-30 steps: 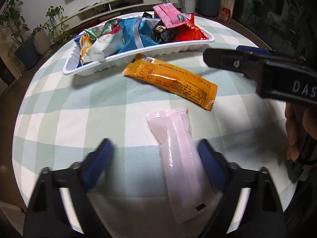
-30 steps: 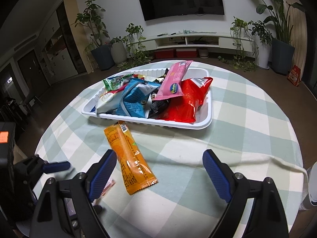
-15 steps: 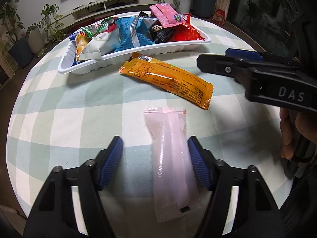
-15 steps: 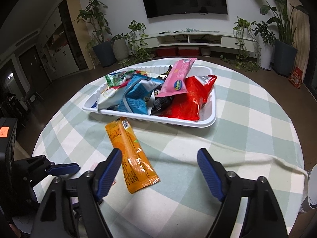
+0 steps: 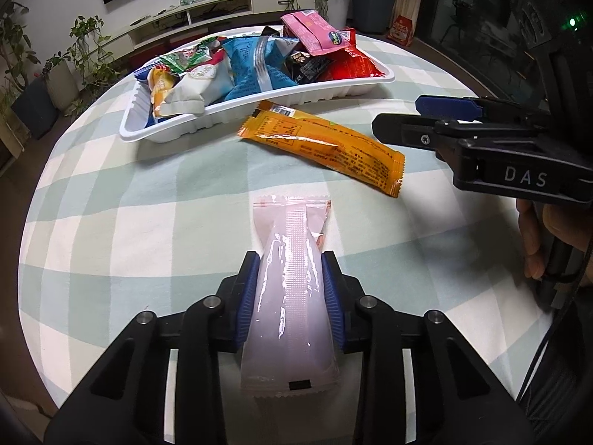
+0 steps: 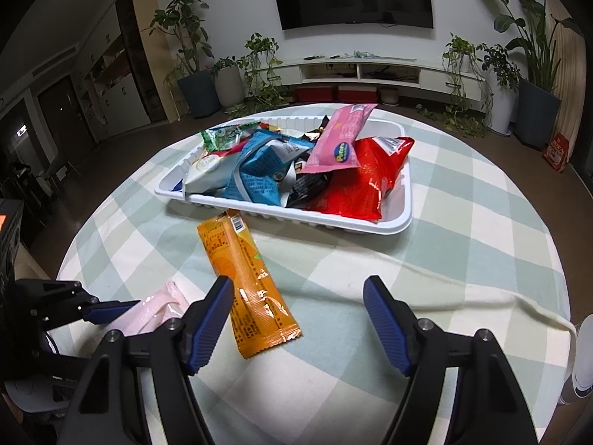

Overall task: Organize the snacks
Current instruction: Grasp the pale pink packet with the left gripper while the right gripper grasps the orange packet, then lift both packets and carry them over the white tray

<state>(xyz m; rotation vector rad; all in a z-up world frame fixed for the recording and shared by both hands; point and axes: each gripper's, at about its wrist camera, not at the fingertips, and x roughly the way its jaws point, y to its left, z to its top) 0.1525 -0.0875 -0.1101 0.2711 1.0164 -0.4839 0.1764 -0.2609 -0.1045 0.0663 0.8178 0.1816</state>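
A pale pink packet (image 5: 292, 230) lies lengthwise on the checked cloth. My left gripper (image 5: 290, 263) is closing on it, and its blue pads press both long sides. An orange packet (image 5: 322, 148) lies flat between it and the white tray (image 5: 185, 129), which is piled with several snack bags. In the right wrist view my right gripper (image 6: 298, 285) hovers over the cloth, its jaws still wide and closing slightly. The orange packet's (image 6: 244, 270) near end sits just inside its left finger, untouched. The pink packet (image 6: 159, 307) shows at lower left, and the tray (image 6: 333, 222) stands behind.
The round table (image 6: 481, 222) wears a green and white checked cloth with a fold across its right half. A white object (image 6: 582, 363) stands at the right edge. A person's hand (image 5: 537, 244) holds the right gripper's handle. Potted plants and a TV unit stand beyond.
My left gripper's jaws came in from wide apart onto the sides of the pink packet. The right gripper's jaws narrowed a little and stayed over the same spot.
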